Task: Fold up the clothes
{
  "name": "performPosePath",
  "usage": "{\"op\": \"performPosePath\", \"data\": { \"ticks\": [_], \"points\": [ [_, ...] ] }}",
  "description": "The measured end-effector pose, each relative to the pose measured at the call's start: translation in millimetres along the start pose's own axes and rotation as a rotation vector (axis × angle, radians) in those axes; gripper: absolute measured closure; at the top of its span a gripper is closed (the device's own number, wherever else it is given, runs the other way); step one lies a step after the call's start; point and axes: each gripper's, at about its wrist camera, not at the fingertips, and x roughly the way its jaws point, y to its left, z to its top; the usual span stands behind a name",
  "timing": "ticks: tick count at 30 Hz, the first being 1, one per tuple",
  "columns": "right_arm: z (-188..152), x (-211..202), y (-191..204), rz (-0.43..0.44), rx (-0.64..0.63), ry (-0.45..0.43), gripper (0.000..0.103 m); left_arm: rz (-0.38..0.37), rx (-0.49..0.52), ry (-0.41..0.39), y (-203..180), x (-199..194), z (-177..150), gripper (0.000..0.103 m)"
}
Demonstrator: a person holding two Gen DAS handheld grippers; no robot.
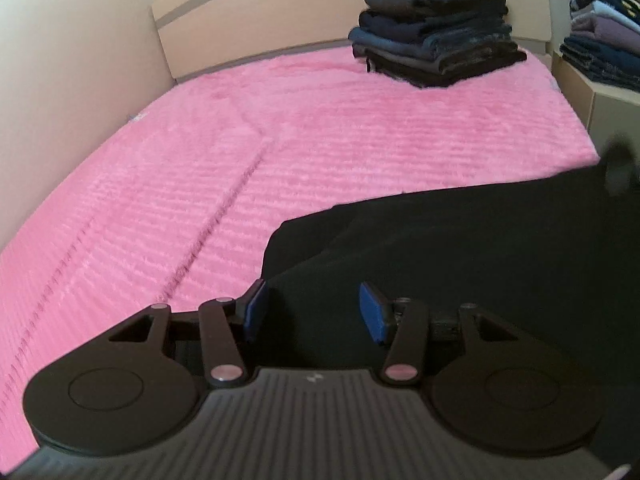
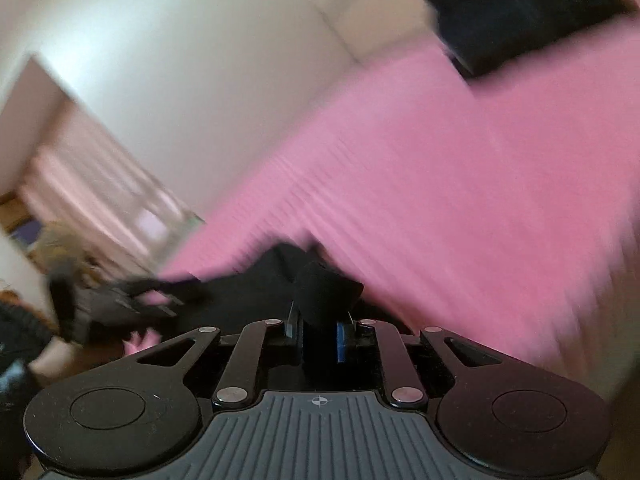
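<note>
A tall stack of folded dark jeans (image 1: 434, 24) stands far ahead of the left gripper (image 1: 316, 312), so much looks done. The limp black garment (image 1: 460, 240) beneath it looks only partly folded; the left gripper is released, while the right gripper (image 2: 320, 330) pinches a bunch of that cloth.

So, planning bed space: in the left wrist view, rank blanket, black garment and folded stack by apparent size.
1. Pink blanket
2. Black garment, though nearness inflates it
3. Folded stack, far away

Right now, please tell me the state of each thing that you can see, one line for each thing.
left gripper: open, nothing between its pads, above the black garment.
right gripper: shut on a bunched fold of the black garment.
black garment: spread on the pink blanket, not yet folded.
pink blanket: flat over the bed.
pile of clothes: folded, stacked tall at the far end.
clothes on the side shelf: folded, stacked.
</note>
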Motion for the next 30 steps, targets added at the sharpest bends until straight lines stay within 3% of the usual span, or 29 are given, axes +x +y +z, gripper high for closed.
{"op": "performPosePath", "data": {
  "ticks": [4, 10, 13, 18, 21, 25, 30],
  "points": [
    [-3, -5, 5, -0.003, -0.024, -0.029, 0.09, 0.005, -0.021, -0.013, 4, -14, -3, 0.057],
    [-5, -4, 7, -0.01, -0.051, -0.016, 0.09, 0.037, -0.147, -0.02, 35, -59, -30, 0.061],
    [-9, -2, 6, -0.019, -0.045, -0.018, 0.09, 0.052, -0.187, 0.031, 49, -53, -47, 0.062],
    [-12, 2, 9, -0.047, -0.034, -0.029, 0.09, 0.093, -0.268, 0.086, 66, -11, -58, 0.052],
    [-11, -1, 12, -0.062, -0.037, -0.024, 0.09, 0.101, -0.253, 0.095, 66, -2, -56, 0.051],
    [-12, -15, 23, -0.116, -0.057, -0.023, 0.088, 0.133, -0.226, 0.105, 65, -20, -50, 0.054],
    [-24, -44, 51, -0.239, -0.15, -0.081, 0.088, 0.144, -0.193, 0.03, 53, -61, -47, 0.058]
  ]
}}
